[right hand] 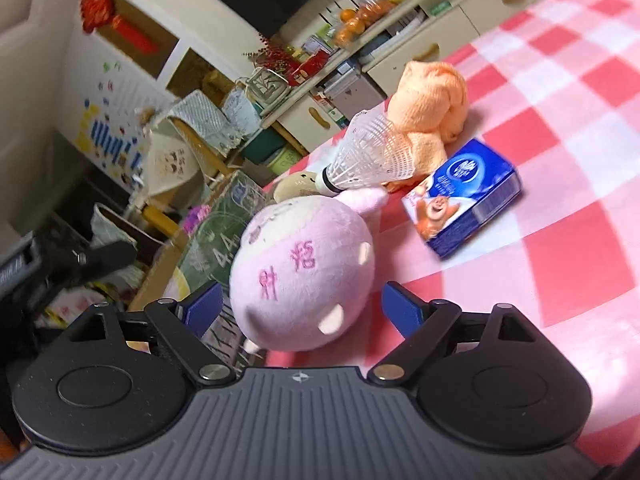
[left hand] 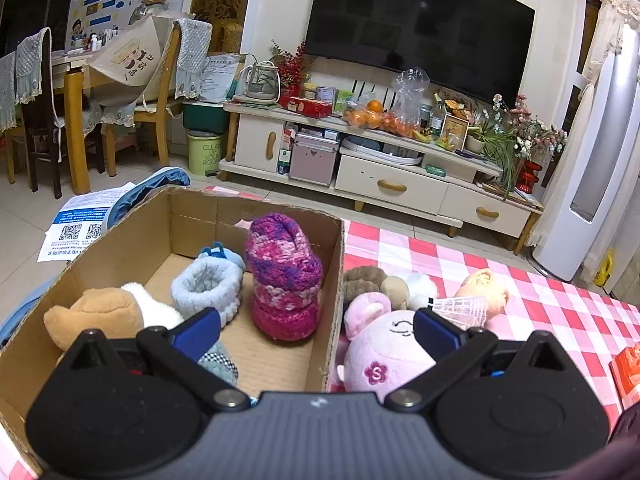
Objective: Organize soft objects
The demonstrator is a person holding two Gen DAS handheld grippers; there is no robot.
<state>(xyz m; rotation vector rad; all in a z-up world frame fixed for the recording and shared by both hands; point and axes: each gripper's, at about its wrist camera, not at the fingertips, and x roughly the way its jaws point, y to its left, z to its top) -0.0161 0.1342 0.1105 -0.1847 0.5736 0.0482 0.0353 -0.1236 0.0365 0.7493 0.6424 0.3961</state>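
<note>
Box (left hand: 120, 240) sits left on the checked cloth (left hand: 540, 300), already holding a brown plush (left hand: 96, 312), grey slipper (left hand: 208, 284) and purple knit hat (left hand: 284, 276). Pink pig (right hand: 304, 276) lies on the cloth just right of the box wall, not yet in. Right gripper (right hand: 300, 308) is wide open with the pig between its jaws, nothing held; whether a pad touches fur, cannot tell. Left gripper (left hand: 316, 332) is also wide open and empty, hovering over the near box edge and pig. Risks, my guess: round soft pig may squirm out of a shallow pinch; closing may nudge it into the shuttlecock (right hand: 368, 156) resting at its far side and knock it off. Shuttlecock and tissue box (right hand: 464, 200) aren't soft, so could get boxed by mistake. Orange towel (right hand: 428, 108) and small plush pile (left hand: 384, 284) still wait on the cloth.
</note>
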